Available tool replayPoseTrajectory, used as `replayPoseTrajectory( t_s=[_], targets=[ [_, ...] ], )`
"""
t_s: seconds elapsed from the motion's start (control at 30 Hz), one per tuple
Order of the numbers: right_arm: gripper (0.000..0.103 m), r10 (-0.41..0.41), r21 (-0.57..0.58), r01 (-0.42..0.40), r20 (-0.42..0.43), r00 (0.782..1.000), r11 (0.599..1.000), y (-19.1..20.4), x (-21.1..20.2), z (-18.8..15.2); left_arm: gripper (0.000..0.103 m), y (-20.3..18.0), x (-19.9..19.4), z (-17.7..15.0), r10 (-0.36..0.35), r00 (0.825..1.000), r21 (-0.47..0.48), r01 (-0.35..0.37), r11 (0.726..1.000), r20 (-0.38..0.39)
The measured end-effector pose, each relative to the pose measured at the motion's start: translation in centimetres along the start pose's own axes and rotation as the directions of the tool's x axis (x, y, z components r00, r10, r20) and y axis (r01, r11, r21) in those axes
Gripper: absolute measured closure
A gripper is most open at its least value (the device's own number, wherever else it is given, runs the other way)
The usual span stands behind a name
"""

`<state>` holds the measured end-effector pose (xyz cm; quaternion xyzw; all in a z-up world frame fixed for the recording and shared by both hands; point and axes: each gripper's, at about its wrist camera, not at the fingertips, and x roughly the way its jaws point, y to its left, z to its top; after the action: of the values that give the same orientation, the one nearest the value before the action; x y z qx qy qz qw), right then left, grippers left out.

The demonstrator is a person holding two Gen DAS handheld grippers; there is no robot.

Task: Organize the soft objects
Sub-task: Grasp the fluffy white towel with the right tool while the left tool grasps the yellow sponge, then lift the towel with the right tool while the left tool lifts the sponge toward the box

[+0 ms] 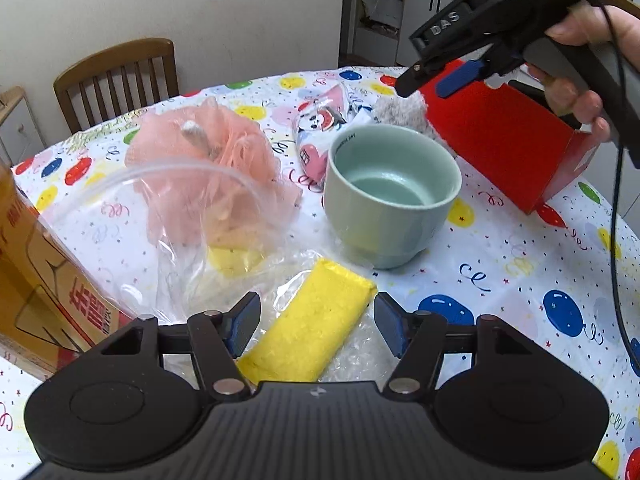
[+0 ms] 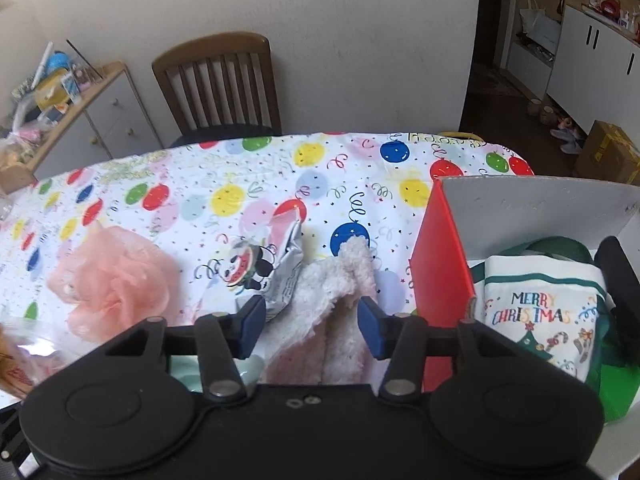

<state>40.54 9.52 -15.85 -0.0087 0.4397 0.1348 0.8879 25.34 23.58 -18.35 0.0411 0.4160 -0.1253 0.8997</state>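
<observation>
From the left wrist view, the left gripper [image 1: 316,326] hangs low over the bench [image 1: 500,264] with its jaws spread wide and gripping nothing; a yellow sponge [image 1: 312,324] lies between them on crinkled clear plastic wrap [image 1: 360,356], touching neither pad; just beyond stands a pale green cup [image 1: 390,196], upright; a pink mesh pouf [image 1: 208,168] sits to its left, partly behind a clear plastic bag [image 1: 168,232]; a printed pouch [image 1: 320,128] lies behind the cup, next to a grey fuzzy cloth [image 1: 404,114]; a red box [image 1: 504,144] stands at the right, and the right gripper [image 1: 432,80] hovers above it, held in a hand [image 1: 580,80].

From the right wrist view, the right gripper [image 2: 312,328] has its jaws apart, empty, poised over a pinkish fleece cloth [image 2: 332,320] lying on the bench [image 2: 240,184]; the printed pouch [image 2: 272,272] touches the cloth's left edge; the pink mesh pouf [image 2: 116,280] rests further left; the red box [image 2: 444,272] at the right holds a "Merry Christmas" bag [image 2: 544,312].
</observation>
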Motion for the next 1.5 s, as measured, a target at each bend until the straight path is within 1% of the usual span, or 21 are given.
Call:
replayPoseTrajectory(
  t_s=[0.1, 0.2, 0.3, 0.43, 0.5, 0.63, 0.83, 0.87, 0.9, 0.93, 0.97, 1.07, 1.13, 1.17, 1.2, 1.27, 1.33, 1.37, 1.43, 1.47, 1.5],
  targets=[
    [0.057, -0.036, -0.011, 0.036, 0.003, 0.999, 0.999, 0.2, 0.9, 0.2, 0.043, 0.0, 0.3, -0.2, -0.010, 1.000, 0.007, 0.010, 1.000, -0.004],
    [0.060, -0.044, 0.005, 0.044, -0.017, 0.999, 0.999, -0.1, 2.0, 0.4, 0.048, 0.0, 0.6, -0.3, -0.007, 1.000, 0.006, 0.008, 1.000, -0.009],
    [0.063, -0.061, -0.003, 0.061, -0.033, 0.998, 0.998, -0.1, 2.8, 0.2, 0.049, 0.1, 0.8, -0.5, 0.000, 1.000, 0.002, 0.000, 1.000, -0.010],
    [0.070, -0.065, -0.004, 0.065, -0.042, 0.997, 0.998, -0.1, 3.3, -0.1, 0.051, 0.1, 0.8, -0.6, 0.002, 1.000, 0.005, -0.002, 1.000, -0.001],
    [0.076, -0.065, -0.013, 0.065, -0.043, 0.997, 0.998, 0.0, 3.3, -0.2, 0.052, -0.1, 0.7, -0.7, 0.006, 1.000, 0.013, -0.006, 1.000, 0.003],
    [0.097, -0.056, -0.028, 0.055, -0.030, 0.998, 0.998, 0.1, 2.9, -0.3, 0.054, -0.3, 0.6, -0.9, 0.017, 1.000, 0.030, -0.017, 0.999, 0.013],
    [0.101, -0.031, -0.055, 0.032, 0.023, 0.999, 0.998, 0.1, 1.3, -0.4, 0.062, 0.0, 0.4, -0.8, 0.006, 1.000, 0.004, -0.006, 1.000, 0.017],
    [0.101, -0.026, -0.060, 0.028, 0.032, 0.999, 0.998, 0.1, 1.0, -0.4, 0.067, 0.1, 0.4, -0.8, 0.004, 1.000, -0.003, -0.004, 1.000, 0.018],
    [0.101, -0.027, -0.068, 0.030, 0.045, 0.999, 0.997, 0.2, 0.5, -0.4, 0.081, 0.1, 0.2, -0.8, 0.008, 1.000, -0.008, -0.007, 1.000, 0.023],
    [0.101, -0.023, -0.073, 0.027, 0.057, 0.998, 0.997, 0.2, 0.1, -0.5, 0.086, 0.2, 0.0, -0.7, 0.010, 0.999, -0.011, -0.010, 1.000, 0.031],
    [0.101, -0.017, -0.075, 0.022, 0.065, 0.998, 0.997, 0.2, -0.3, -0.5, 0.100, 0.2, -0.3, -0.6, 0.024, 0.999, -0.013, -0.023, 1.000, 0.045],
    [0.101, 0.002, -0.081, 0.005, 0.079, 0.997, 0.997, 0.1, -1.5, -0.6, 0.101, 0.9, -0.5, -0.1, 0.005, 0.999, -0.043, -0.004, 0.999, 0.035],
    [0.101, 0.012, -0.090, -0.004, 0.082, 0.997, 0.996, 0.1, -2.2, -0.9, 0.100, 0.8, -0.5, -0.2, 0.002, 1.000, -0.030, -0.002, 1.000, 0.025],
    [0.101, 0.018, -0.094, -0.010, 0.083, 0.996, 0.995, 0.0, -2.5, -1.0, 0.100, 0.8, -0.6, -0.1, -0.020, 1.000, -0.020, 0.020, 1.000, 0.018],
    [0.101, 0.026, -0.094, -0.018, 0.083, 0.996, 0.995, 0.0, -2.7, -1.2, 0.100, 0.6, -0.8, -0.1, -0.025, 1.000, -0.013, 0.025, 1.000, 0.016],
    [0.101, 0.049, -0.091, -0.041, 0.078, 0.996, 0.995, -0.1, -3.2, -1.6, 0.099, 0.2, -1.2, -0.2, 0.000, 1.000, 0.014, -0.001, 1.000, 0.026],
    [0.101, 0.069, -0.092, -0.062, 0.075, 0.995, 0.994, -0.3, -3.8, -2.1, 0.095, 0.2, -1.3, -0.2, -0.013, 1.000, 0.018, 0.013, 1.000, 0.022],
    [0.101, 0.075, -0.097, -0.067, 0.074, 0.994, 0.993, -0.2, -4.1, -2.3, 0.091, 0.3, -1.3, -0.2, -0.018, 1.000, 0.012, 0.018, 1.000, 0.016],
    [0.101, 0.087, -0.104, -0.079, 0.074, 0.993, 0.991, -0.2, -4.7, -2.7, 0.079, 0.4, -1.2, -0.1, -0.035, 0.999, 0.003, 0.035, 0.999, 0.005],
    [0.101, 0.092, -0.109, -0.084, 0.074, 0.993, 0.991, -0.2, -5.0, -2.9, 0.066, 0.5, -1.1, -0.2, -0.039, 0.999, -0.003, 0.039, 0.999, 0.004],
    [0.101, 0.094, -0.111, -0.086, 0.074, 0.993, 0.990, -0.3, -5.3, -3.0, 0.049, 0.5, -1.0, -0.1, -0.043, 0.999, -0.006, 0.043, 0.999, 0.002]
  ],
)
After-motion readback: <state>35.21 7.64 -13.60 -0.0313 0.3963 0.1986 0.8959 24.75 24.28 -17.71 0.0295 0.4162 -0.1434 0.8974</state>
